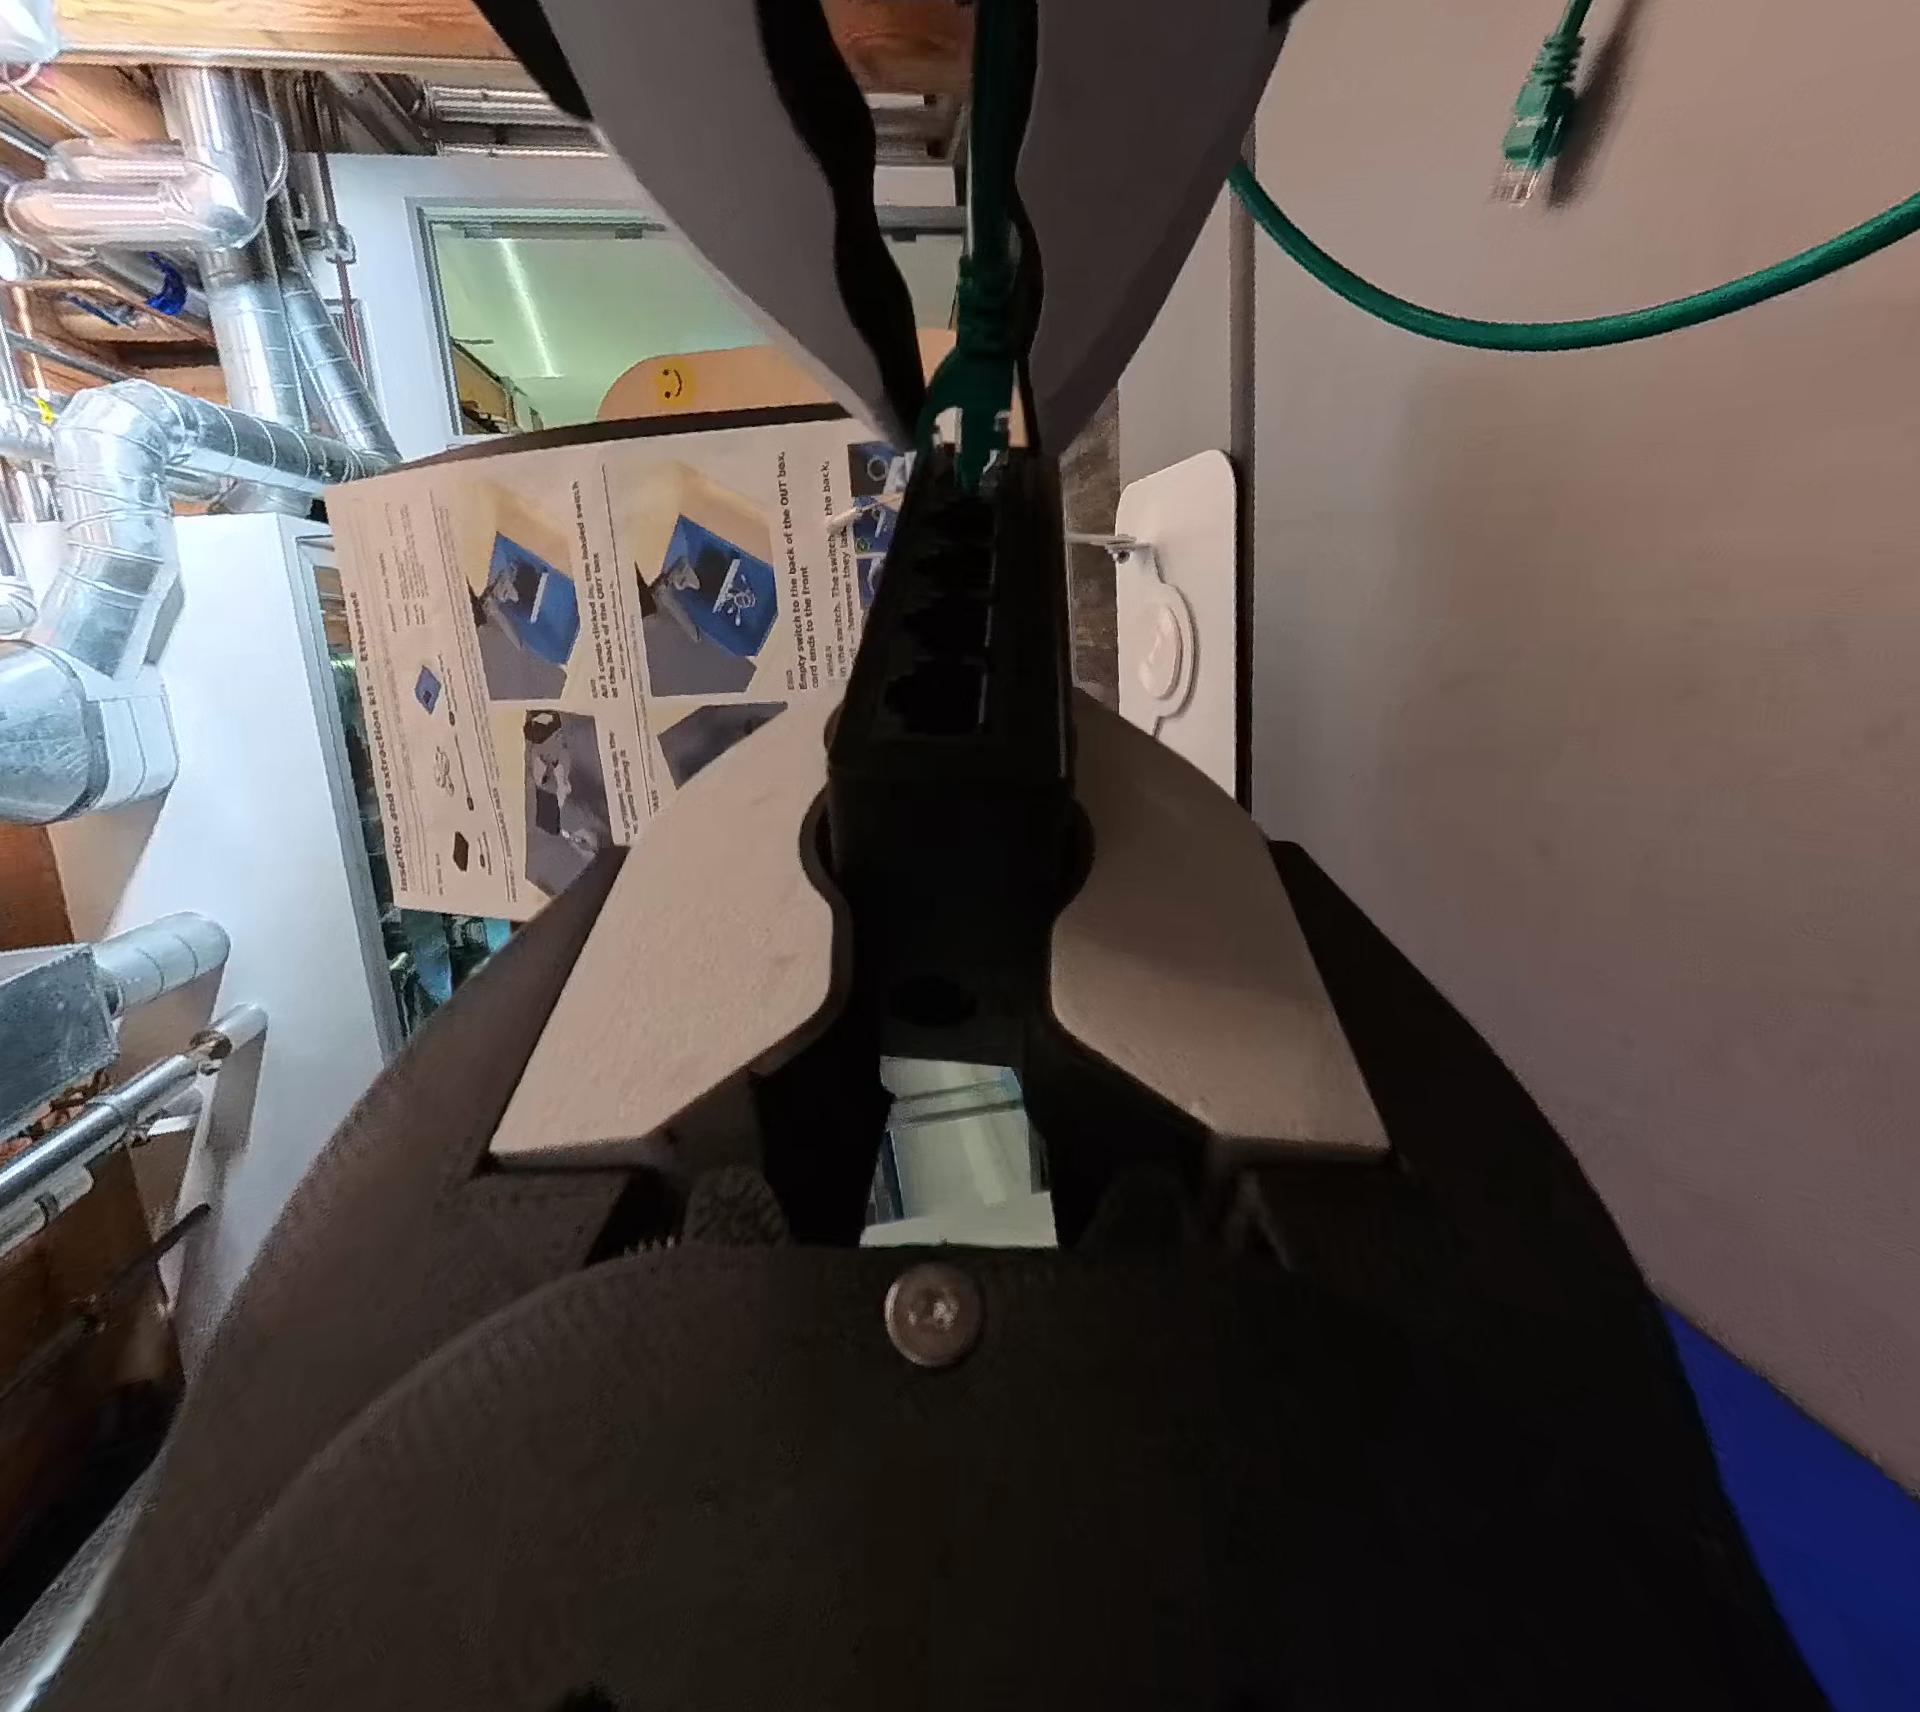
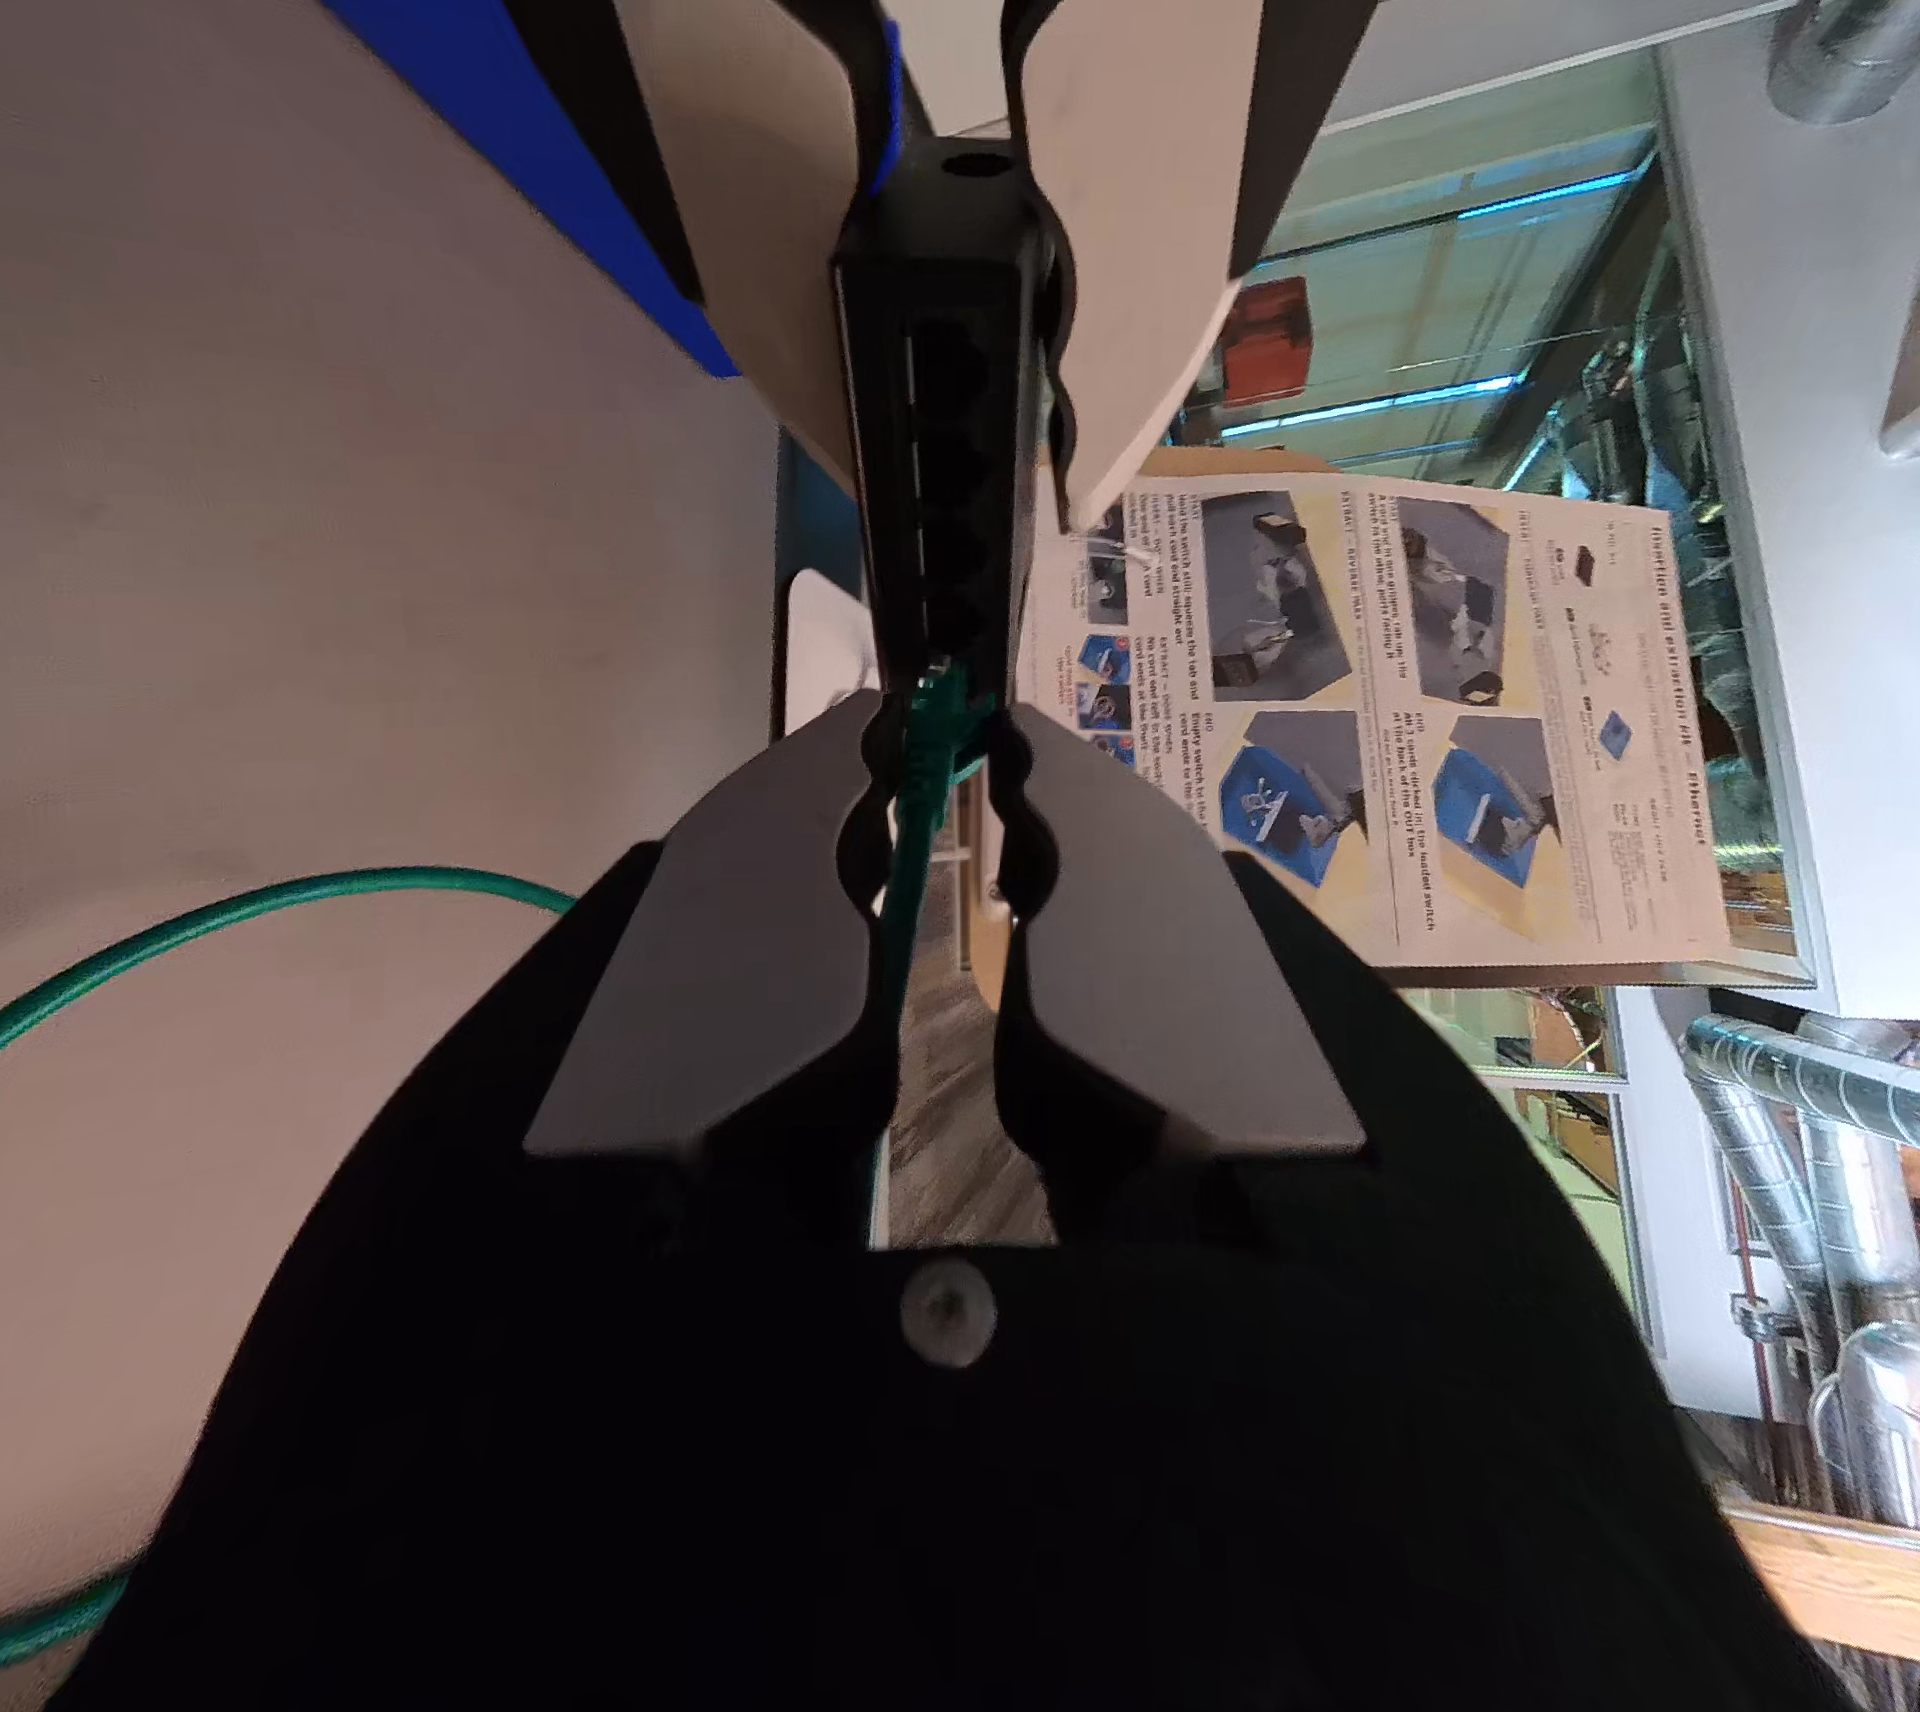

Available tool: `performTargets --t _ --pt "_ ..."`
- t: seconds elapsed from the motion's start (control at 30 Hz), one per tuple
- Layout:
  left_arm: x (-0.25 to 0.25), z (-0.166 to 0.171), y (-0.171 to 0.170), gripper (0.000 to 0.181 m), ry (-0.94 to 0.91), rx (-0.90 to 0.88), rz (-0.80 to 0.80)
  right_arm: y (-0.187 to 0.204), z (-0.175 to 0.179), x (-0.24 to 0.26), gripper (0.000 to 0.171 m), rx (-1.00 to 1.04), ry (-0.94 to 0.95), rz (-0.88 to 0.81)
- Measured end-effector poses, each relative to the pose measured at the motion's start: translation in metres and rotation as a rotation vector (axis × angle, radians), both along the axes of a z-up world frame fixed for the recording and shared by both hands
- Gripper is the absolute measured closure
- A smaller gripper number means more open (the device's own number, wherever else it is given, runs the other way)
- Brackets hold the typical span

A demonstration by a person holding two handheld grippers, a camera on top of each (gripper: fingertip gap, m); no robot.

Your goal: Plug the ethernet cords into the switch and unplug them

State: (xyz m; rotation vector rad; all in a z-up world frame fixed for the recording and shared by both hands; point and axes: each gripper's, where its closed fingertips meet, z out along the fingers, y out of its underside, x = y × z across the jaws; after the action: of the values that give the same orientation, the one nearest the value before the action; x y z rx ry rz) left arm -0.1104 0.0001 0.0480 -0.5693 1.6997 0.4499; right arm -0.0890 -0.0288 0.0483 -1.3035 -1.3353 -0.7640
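My left gripper is shut on the black switch and holds it off the table, its row of ports facing the camera. My right gripper faces it and is shut on the green ethernet plug. The plug's tip is at the mouth of the switch's end port; how deep it sits I cannot tell. In the left wrist view the right gripper comes in from the top with that plug. A second green plug lies loose on the grey mat, with a cord loop beside it.
A printed instruction sheet stands behind the switch; it also shows in the right wrist view. A white plate lies at the mat's edge. A blue bin sits on the mat. Metal ducts run in the background. The left gripper's tips are roughly 4 centimetres from the right gripper's.
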Motion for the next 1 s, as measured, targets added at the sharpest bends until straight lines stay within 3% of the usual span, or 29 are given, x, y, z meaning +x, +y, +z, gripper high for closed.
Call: performTargets --t 0.03,0.27,0.43,0.87,1.0 --pt "0.002 -0.002 -0.001 0.152 0.005 -0.003 -0.006 -0.002 -0.004 0.002 0.154 -0.038 0.002 -0.010" --pt "0.017 -0.032 -0.002 0.146 0.080 -0.052 0.017 -0.009 -0.041 0.014 0.154 -0.247 -0.070 -0.060" --pt "0.024 -0.047 -0.004 0.147 0.101 -0.136 -0.011 -0.015 -0.053 0.019 0.154 -0.345 -0.019 -0.039" --pt "0.029 -0.041 -0.012 0.146 0.013 -0.273 -0.059 -0.026 -0.038 0.018 0.155 -0.327 0.072 0.013" --pt "0.033 -0.024 -0.011 0.146 -0.109 -0.280 -0.040 -0.022 -0.015 0.022 0.155 -0.192 0.070 -0.014"
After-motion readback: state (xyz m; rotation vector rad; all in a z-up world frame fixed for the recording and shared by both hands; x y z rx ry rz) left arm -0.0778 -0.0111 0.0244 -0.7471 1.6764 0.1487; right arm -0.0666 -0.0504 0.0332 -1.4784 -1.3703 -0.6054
